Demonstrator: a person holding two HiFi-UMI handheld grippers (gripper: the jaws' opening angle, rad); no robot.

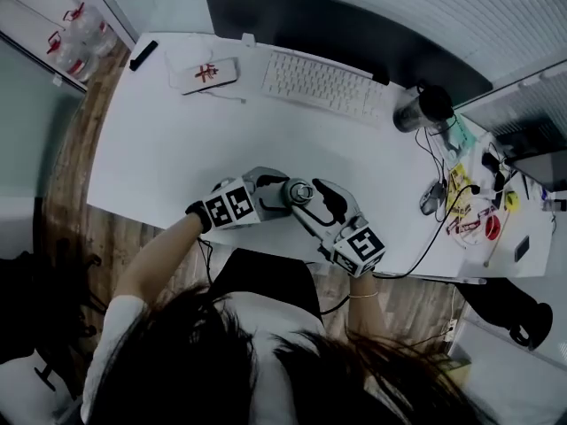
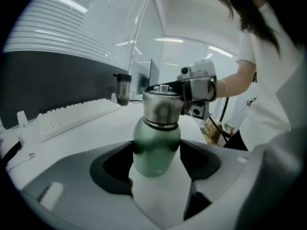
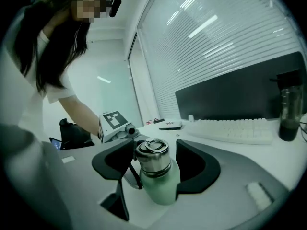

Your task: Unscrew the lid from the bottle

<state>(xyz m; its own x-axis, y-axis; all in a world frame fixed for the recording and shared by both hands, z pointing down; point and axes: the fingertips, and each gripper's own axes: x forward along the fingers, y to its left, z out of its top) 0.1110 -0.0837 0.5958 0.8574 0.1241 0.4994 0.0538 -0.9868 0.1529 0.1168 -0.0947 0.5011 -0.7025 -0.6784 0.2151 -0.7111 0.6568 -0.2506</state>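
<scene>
Gripping bottle (image 2: pixel 156 147) by its green body with left gripper (image 1: pixel 282 195), both pads hard against the sides. Clamped with right gripper (image 1: pixel 310 200) on steel lid (image 3: pixel 152 157), jaws spread wide to take it. Standing upright on desk (image 1: pixel 159 149), close to near edge, well apart from keyboard (image 1: pixel 323 85).

Risks, as judged from here:
- Spinning whole bottle instead of lid, through slip of left pads on smooth round body.
- Losing bite on lid: polished steel, curved, little for flat pads to key into.
- Tipping or dragging toward near edge of desk, from any sideways pull mixed into the twist.
- Possible spill on release of lid, with a tilted bottle; contents unknown.

Hidden or hard to read:
- No sight of thread under lid, so no telling how far unscrewed.
- No sight of bottle base in left gripper view; covered by gripper's own body.
- In head view, only lid top showing between the two grippers.
- Contact on one side of lid thin to read in right gripper view; taken as touching.
- Dark strip (image 3: pixel 133 174) beside bottle: strap or part of left gripper, unclear.
</scene>
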